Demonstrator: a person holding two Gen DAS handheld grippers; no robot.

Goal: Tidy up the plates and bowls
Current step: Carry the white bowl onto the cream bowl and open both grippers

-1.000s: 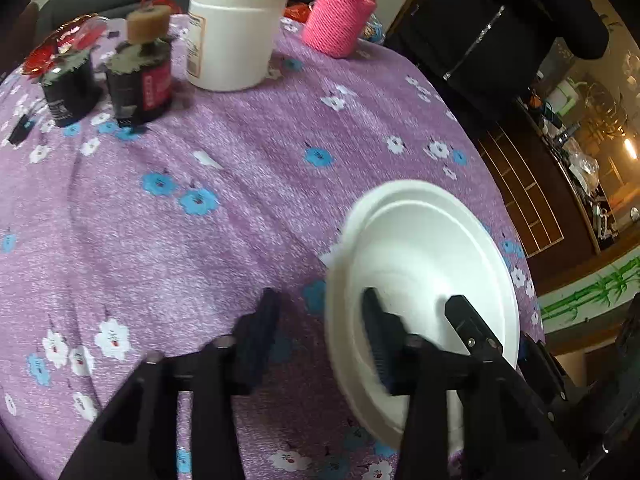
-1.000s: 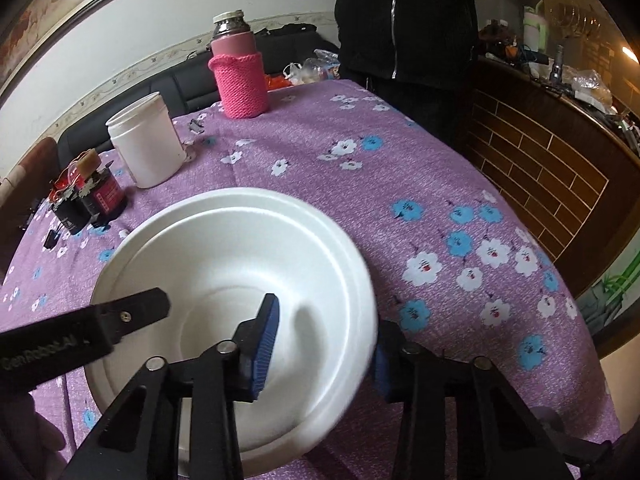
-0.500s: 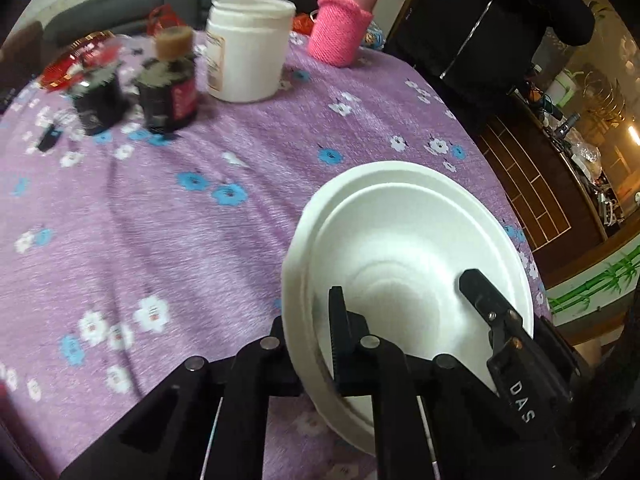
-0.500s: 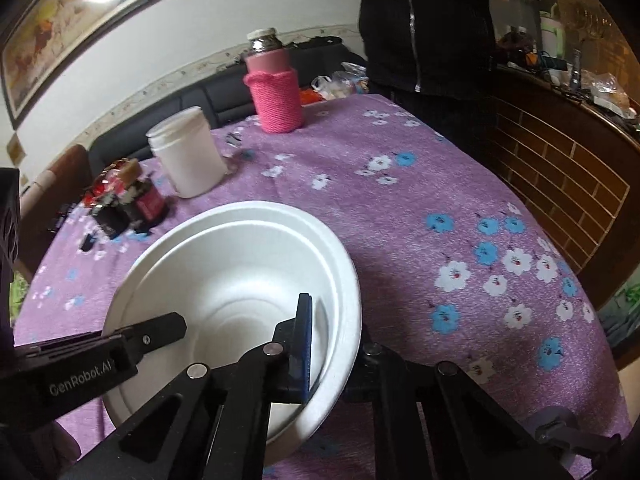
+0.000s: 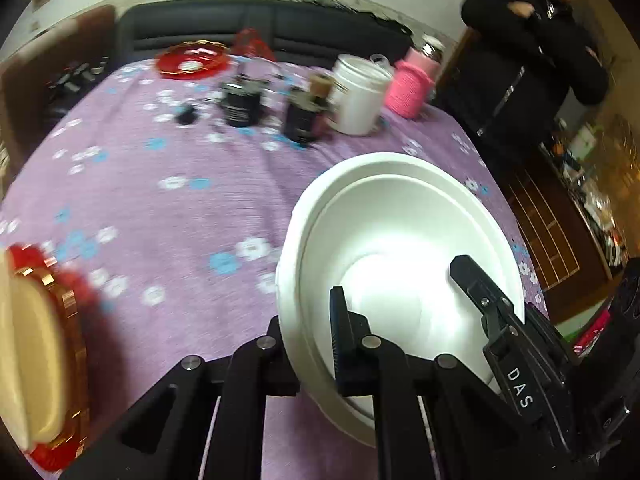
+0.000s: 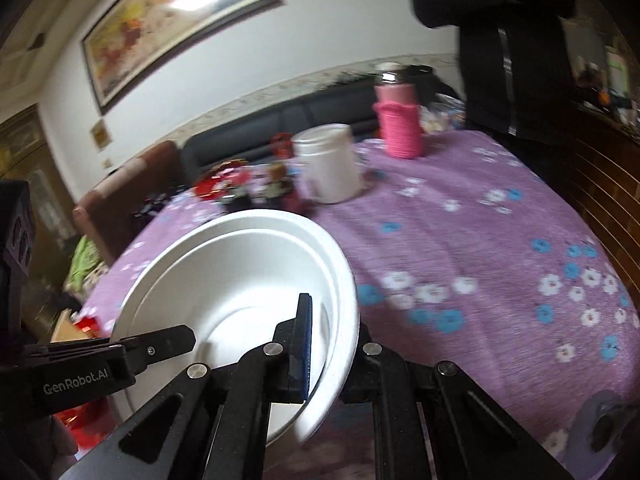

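Two nested white foam bowls [image 5: 400,248] are held tilted above the purple flowered tablecloth [image 5: 160,200]. My left gripper [image 5: 308,336] is shut on their left rim, one finger inside and one outside. My right gripper [image 6: 332,340] is shut on the right rim of the same bowls [image 6: 240,264]. Each gripper's finger shows in the other's view, reaching over the bowl. A cream plate on a red and gold dish [image 5: 40,360] shows at the lower left of the left wrist view.
At the table's far side stand a white jar [image 5: 360,96], a pink-sleeved bottle [image 5: 414,84], two dark jars [image 5: 240,104] and a red dish [image 5: 192,60]. A person in black [image 5: 532,60] stands by the table's right corner. A dark sofa [image 6: 280,120] lies behind.
Both grippers have lifted the bowls up off the table and tilted back, so the far wall and sofa show. The red and gold dish has come into the left view.
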